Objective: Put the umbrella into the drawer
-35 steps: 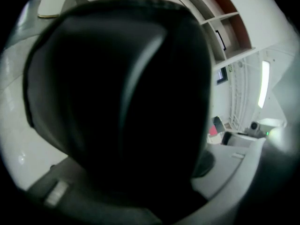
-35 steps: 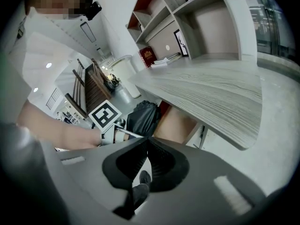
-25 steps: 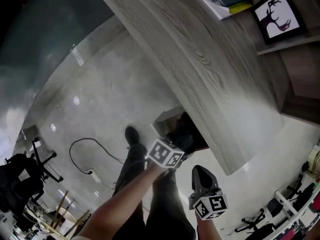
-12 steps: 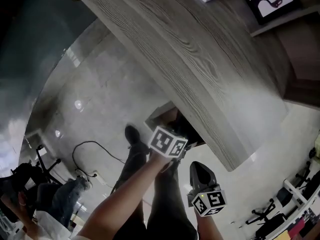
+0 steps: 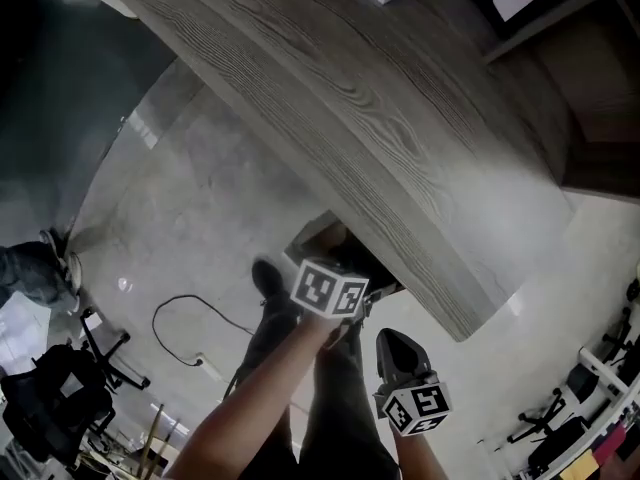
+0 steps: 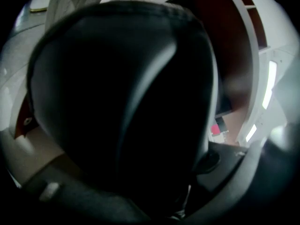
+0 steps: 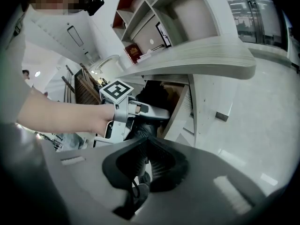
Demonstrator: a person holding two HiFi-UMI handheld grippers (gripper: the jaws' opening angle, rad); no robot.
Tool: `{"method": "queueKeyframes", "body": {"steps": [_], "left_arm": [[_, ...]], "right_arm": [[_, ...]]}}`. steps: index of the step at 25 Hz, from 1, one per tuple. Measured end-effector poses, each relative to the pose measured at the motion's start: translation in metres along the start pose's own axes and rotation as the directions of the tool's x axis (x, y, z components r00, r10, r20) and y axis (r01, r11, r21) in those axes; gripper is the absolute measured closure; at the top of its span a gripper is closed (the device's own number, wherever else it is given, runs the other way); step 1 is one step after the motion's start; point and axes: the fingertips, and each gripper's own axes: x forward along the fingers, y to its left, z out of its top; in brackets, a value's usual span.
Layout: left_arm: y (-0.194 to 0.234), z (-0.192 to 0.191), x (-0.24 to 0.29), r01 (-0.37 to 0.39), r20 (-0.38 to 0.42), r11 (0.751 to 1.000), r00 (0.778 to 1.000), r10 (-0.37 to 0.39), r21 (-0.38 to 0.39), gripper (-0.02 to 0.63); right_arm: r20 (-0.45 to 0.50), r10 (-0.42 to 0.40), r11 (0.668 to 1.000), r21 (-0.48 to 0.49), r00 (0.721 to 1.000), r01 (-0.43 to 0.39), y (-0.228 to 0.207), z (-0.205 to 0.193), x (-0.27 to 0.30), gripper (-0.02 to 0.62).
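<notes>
Left tool nearer the drawer, jaws just parted, loose around umbrella; right tool closed, empty.

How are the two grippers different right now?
The left gripper reaches into the drawer; the right gripper hangs outside it. The left's jaws have just been opening, with the black umbrella between them; the right's are shut and empty. Both carry a marker cube.
</notes>
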Motion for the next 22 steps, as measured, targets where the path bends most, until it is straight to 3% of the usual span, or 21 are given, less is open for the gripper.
{"method": "queueKeyframes", "body": {"steps": [5,12,22], "left_arm": [[0.000,0.002,-0.009,-0.009,0.041,0.999,0.999,0.011,-0.052,0.199],[0.006,0.007,-0.023,-0.049,0.096,0.993,0.994,0.059,-0.105,0.176],[0.008,0.002,-0.036,-0.066,0.125,0.995,0.989,0.075,-0.070,0.167]], "right_arm": [[-0.001,0.009,1.000,-0.015,1.000,-0.009,0.000,0.000,-0.002,0.589],[-0.019,0.005,1.000,-0.008,1.000,-0.005,-0.001,-0.005,-0.006,0.591],[-0.023,0.011,1.000,-0.013,1.000,-0.011,0.002,-0.006,-0.008,0.591]]}}
